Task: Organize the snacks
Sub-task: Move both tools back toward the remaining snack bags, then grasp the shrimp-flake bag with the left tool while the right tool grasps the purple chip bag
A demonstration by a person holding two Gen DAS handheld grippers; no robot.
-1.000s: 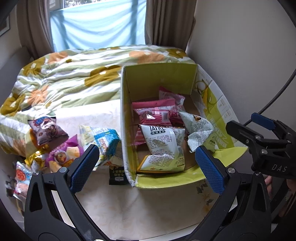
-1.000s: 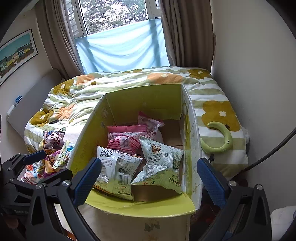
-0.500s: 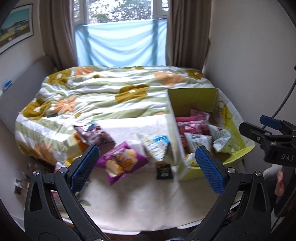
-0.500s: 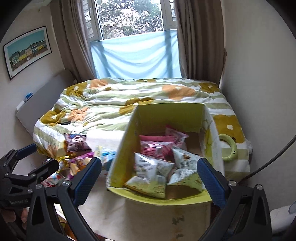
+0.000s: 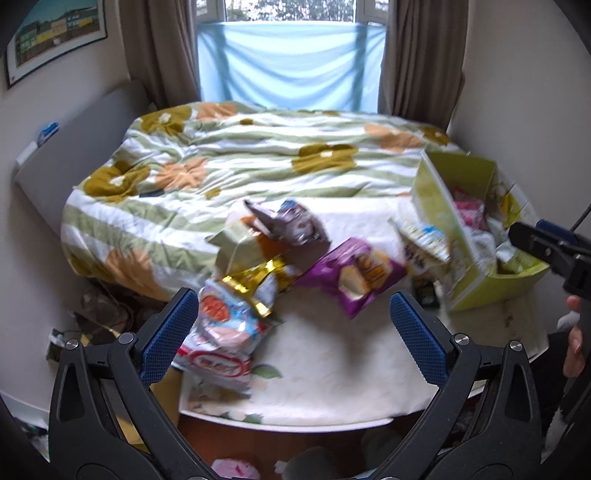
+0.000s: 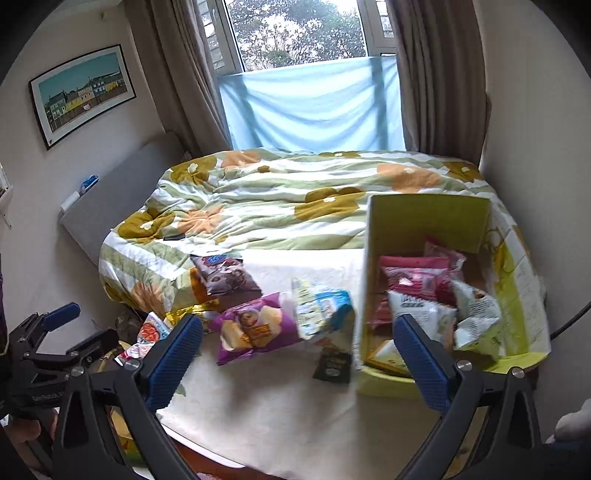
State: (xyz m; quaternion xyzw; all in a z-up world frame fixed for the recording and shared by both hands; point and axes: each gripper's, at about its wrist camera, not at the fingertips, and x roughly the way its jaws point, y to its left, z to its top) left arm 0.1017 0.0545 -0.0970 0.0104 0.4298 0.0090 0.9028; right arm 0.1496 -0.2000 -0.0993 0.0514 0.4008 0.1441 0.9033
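Both grippers, left gripper [image 5: 293,325] and right gripper [image 6: 297,354], gaping wide and empty. Looks like we're between pickups; next grab's probably the purple bag [image 6: 255,326], then into the box [image 6: 428,218].

Daylight pours through the window [image 6: 303,33], a pale blue cloth [image 6: 314,103] across its lower half, brown curtains [image 6: 184,74] either side; below it the flowered bed [image 6: 295,199], left a framed picture [image 6: 81,92].
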